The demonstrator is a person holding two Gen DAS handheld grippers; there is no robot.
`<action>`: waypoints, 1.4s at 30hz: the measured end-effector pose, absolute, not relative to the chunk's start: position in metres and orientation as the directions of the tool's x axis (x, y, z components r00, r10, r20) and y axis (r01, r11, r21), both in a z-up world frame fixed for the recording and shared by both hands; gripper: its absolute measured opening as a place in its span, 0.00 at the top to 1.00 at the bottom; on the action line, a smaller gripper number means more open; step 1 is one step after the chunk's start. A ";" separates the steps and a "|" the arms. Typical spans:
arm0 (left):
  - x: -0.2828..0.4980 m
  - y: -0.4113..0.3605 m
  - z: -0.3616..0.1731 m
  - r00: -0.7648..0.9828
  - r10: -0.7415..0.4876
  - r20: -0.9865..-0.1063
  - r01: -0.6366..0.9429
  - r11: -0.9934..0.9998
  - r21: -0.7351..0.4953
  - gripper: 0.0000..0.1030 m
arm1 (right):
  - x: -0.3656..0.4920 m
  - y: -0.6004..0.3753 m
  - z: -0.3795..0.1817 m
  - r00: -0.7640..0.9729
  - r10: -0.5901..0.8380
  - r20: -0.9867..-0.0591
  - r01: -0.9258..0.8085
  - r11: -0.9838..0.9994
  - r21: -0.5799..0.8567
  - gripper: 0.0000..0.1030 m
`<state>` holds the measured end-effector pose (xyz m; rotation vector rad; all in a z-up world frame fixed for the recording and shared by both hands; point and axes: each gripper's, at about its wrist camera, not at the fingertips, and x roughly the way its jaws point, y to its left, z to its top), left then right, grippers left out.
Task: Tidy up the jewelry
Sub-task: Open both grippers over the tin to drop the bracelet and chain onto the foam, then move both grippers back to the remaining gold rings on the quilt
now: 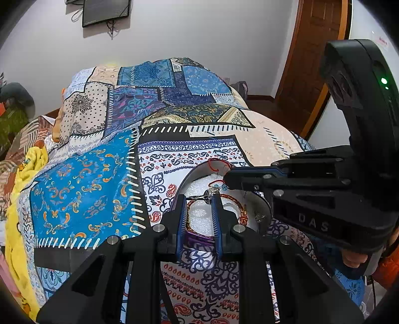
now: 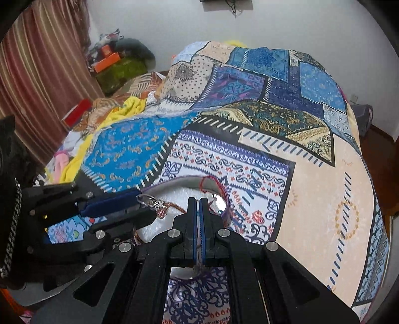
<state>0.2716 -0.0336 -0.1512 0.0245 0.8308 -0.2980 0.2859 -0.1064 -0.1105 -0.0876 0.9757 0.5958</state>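
A: Round tray lower centre of left view, white foam inside. Braided bracelet lying on foam, red cord hooked over far rim, purple bangle at near edge.

B: Silver ring?

A: Left of centre in right view, pinched at tip of left tongs, raised just over foam. Same ring at centre of left view. Fingers there half spread, near tips only.

B: Right tongs?

A: Nearly closed, thin gap between blue pads. Holding anything? Cannot tell. Tip over tray, near red cord. Seen from left view, right tongs reaching in from right edge, tip beside small blue beads.

B: Step?

A: Probably placing ring onto foam. Best lowered straight down, onto bare foam clear of bracelet loop. Release slow, since likely to roll. Keep other tongs clear of cord, easy snag.

B: Surface?

A: Patchwork quilt, blue, white, peach patches, soft and lumpy. Tray likely to tip if pushed. Yellow blanket at left edge.

B: Room?

A: White wall, dark screen top left in left view, wooden door upper right. Striped curtain upper left in right view, clutter pile beside.
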 end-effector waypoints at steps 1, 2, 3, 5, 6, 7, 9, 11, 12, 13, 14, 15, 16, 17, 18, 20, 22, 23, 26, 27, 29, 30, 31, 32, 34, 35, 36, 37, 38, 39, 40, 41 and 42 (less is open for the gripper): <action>0.271 -0.034 -0.151 0.636 -0.248 -0.731 0.270 0.959 -0.091 0.82 | 0.285 -0.106 -0.110 0.418 0.431 -0.800 -0.514 0.838 0.182 0.98; 0.271 -0.034 -0.151 0.638 -0.245 -0.730 0.268 0.959 -0.088 0.82 | 0.283 -0.105 -0.109 0.425 0.425 -0.799 -0.520 0.838 0.169 0.98; 0.271 -0.034 -0.150 0.641 -0.241 -0.728 0.265 0.960 -0.084 0.82 | 0.282 -0.104 -0.109 0.430 0.422 -0.798 -0.524 0.837 0.160 0.98; 0.270 -0.033 -0.149 0.644 -0.237 -0.728 0.263 0.961 -0.080 0.82 | 0.278 -0.103 -0.107 0.443 0.415 -0.795 -0.532 0.835 0.139 0.98; 0.270 -0.033 -0.148 0.645 -0.234 -0.727 0.260 0.962 -0.079 0.82 | 0.275 -0.102 -0.105 0.453 0.410 -0.791 -0.538 0.834 0.124 0.98; 0.267 -0.032 -0.146 0.651 -0.232 -0.723 0.255 0.964 -0.080 0.82 | 0.272 -0.100 -0.105 0.462 0.404 -0.790 -0.545 0.832 0.107 0.98; 0.264 -0.030 -0.142 0.661 -0.231 -0.714 0.250 0.965 -0.081 0.82 | 0.268 -0.097 -0.104 0.473 0.389 -0.791 -0.550 0.831 0.079 0.98; 0.258 -0.027 -0.137 0.673 -0.225 -0.704 0.243 0.967 -0.076 0.82 | 0.265 -0.095 -0.104 0.476 0.382 -0.792 -0.553 0.830 0.068 0.98; 0.256 -0.026 -0.135 0.680 -0.219 -0.700 0.239 0.968 -0.072 0.82 | 0.264 -0.094 -0.103 0.471 0.383 -0.795 -0.556 0.829 0.070 0.97; 0.254 -0.025 -0.133 0.684 -0.215 -0.697 0.235 0.970 -0.068 0.82 | 0.263 -0.094 -0.103 0.463 0.387 -0.798 -0.557 0.827 0.078 0.97; 0.251 -0.022 -0.131 0.693 -0.202 -0.692 0.226 0.972 -0.057 0.81 | 0.262 -0.094 -0.102 0.456 0.390 -0.800 -0.557 0.826 0.086 0.97; 0.250 -0.021 -0.129 0.696 -0.194 -0.691 0.220 0.974 -0.052 0.81 | 0.260 -0.093 -0.101 0.455 0.391 -0.800 -0.555 0.827 0.088 0.97; 0.247 -0.018 -0.127 0.702 -0.178 -0.689 0.206 0.978 -0.042 0.81 | 0.260 -0.093 -0.100 0.458 0.390 -0.799 -0.555 0.828 0.086 0.96; 0.245 -0.014 -0.126 0.705 -0.169 -0.689 0.196 0.980 -0.039 0.81 | 0.257 -0.093 -0.098 0.468 0.387 -0.795 -0.553 0.830 0.078 0.96; 0.244 -0.012 -0.125 0.706 -0.164 -0.688 0.190 0.981 -0.040 0.81 | 0.255 -0.093 -0.096 0.475 0.383 -0.792 -0.550 0.832 0.072 0.95; 0.238 -0.005 -0.121 0.709 -0.153 -0.689 0.168 0.985 -0.045 0.81 | 0.250 -0.093 -0.092 0.492 0.378 -0.784 -0.545 0.836 0.062 0.91; 0.232 0.001 -0.118 0.715 -0.142 -0.685 0.152 0.987 -0.046 0.81 | 0.244 -0.093 -0.088 0.507 0.379 -0.774 -0.538 0.841 0.060 0.75; 0.229 0.003 -0.116 0.718 -0.136 -0.683 0.145 0.988 -0.043 0.81 | 0.242 -0.093 -0.087 0.513 0.380 -0.770 -0.535 0.843 0.059 0.70; 0.217 0.009 -0.112 0.729 -0.108 -0.676 0.121 0.992 -0.028 0.74 | 0.233 -0.094 -0.082 0.532 0.383 -0.755 -0.529 0.847 0.057 0.60; 0.212 0.011 -0.111 0.732 -0.100 -0.674 0.112 0.993 -0.025 0.70 | 0.229 -0.094 -0.081 0.535 0.381 -0.754 -0.527 0.848 0.054 0.60; 0.205 0.014 -0.109 0.737 -0.082 -0.671 0.095 0.995 -0.018 0.57 | 0.223 -0.095 -0.077 0.540 0.380 -0.751 -0.524 0.850 0.053 0.60; 0.201 0.015 -0.108 0.741 -0.073 -0.668 0.086 0.996 -0.013 0.55 | 0.221 -0.096 -0.076 0.541 0.381 -0.750 -0.522 0.851 0.055 0.60; 0.197 0.016 -0.107 0.744 -0.066 -0.665 0.081 0.997 -0.009 0.55 | 0.219 -0.096 -0.075 0.542 0.382 -0.748 -0.521 0.852 0.058 0.60; 0.193 0.017 -0.107 0.744 -0.062 -0.665 0.079 0.997 -0.006 0.55 | 0.216 -0.097 -0.074 0.543 0.385 -0.746 -0.520 0.852 0.061 0.60; 0.186 0.019 -0.106 0.740 -0.060 -0.670 0.078 0.997 -0.004 0.55 | 0.210 -0.098 -0.073 0.544 0.388 -0.744 -0.521 0.851 0.063 0.60; 0.182 0.019 -0.106 0.737 -0.061 -0.673 0.080 0.997 -0.004 0.54 | 0.206 -0.099 -0.072 0.547 0.387 -0.743 -0.520 0.852 0.061 0.60; 0.178 0.019 -0.107 0.735 -0.062 -0.676 0.082 0.997 -0.002 0.54 | 0.204 -0.099 -0.073 0.546 0.387 -0.743 -0.520 0.852 0.061 0.60; 0.174 0.019 -0.107 0.733 -0.062 -0.678 0.085 0.996 0.001 0.54 | 0.201 -0.099 -0.074 0.543 0.388 -0.745 -0.521 0.851 0.064 0.60; 0.171 0.018 -0.108 0.732 -0.060 -0.679 0.086 0.996 0.004 0.53 | 0.199 -0.099 -0.075 0.537 0.389 -0.749 -0.522 0.850 0.068 0.60; 0.168 0.017 -0.108 0.731 -0.060 -0.680 0.087 0.996 0.005 0.53 | 0.198 -0.099 -0.077 0.531 0.390 -0.752 -0.524 0.849 0.071 0.60; 0.164 0.017 -0.110 0.728 -0.062 -0.682 0.091 0.996 0.006 0.52 | 0.196 -0.100 -0.079 0.525 0.392 -0.755 -0.526 0.847 0.075 0.60; 0.162 0.016 -0.111 0.725 -0.066 -0.685 0.095 0.995 0.005 0.52 | 0.195 -0.099 -0.083 0.510 0.398 -0.763 -0.532 0.842 0.084 0.60; 0.161 0.015 -0.113 0.721 -0.070 -0.689 0.100 0.995 0.004 0.52 | 0.192 -0.098 -0.086 0.499 0.400 -0.769 -0.537 0.839 0.088 0.60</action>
